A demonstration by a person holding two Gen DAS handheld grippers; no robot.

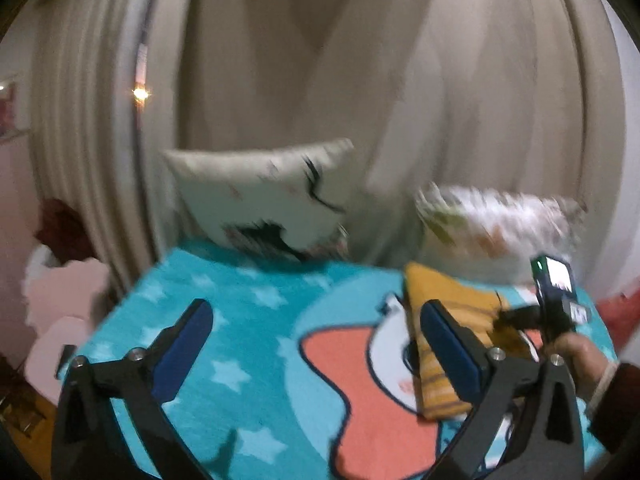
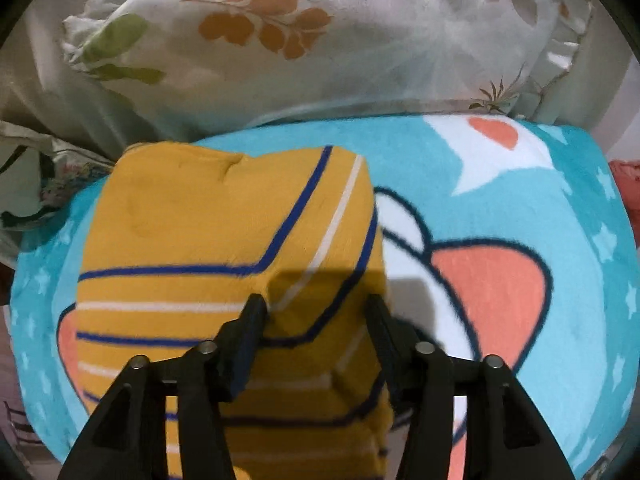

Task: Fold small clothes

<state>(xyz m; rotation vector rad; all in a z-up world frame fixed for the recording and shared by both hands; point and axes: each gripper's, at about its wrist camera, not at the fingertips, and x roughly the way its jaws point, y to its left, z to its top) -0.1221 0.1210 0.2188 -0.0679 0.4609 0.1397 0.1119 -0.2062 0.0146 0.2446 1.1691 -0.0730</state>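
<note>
The left gripper (image 1: pixel 316 344) gapes empty over a turquoise star blanket (image 1: pixel 256 344); folded mustard striped garment (image 1: pixel 444 344) lies right of centre.

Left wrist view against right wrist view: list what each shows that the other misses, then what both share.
Only the left wrist view: the cream curtains, a white cushion with black eyelash marks, and a hand holding the other device.

Only the right wrist view: the right gripper, jaws open above the folded garment.

Both: the mustard-yellow striped folded garment, the turquoise star-patterned cartoon blanket and the white leaf-print pillow.
</note>
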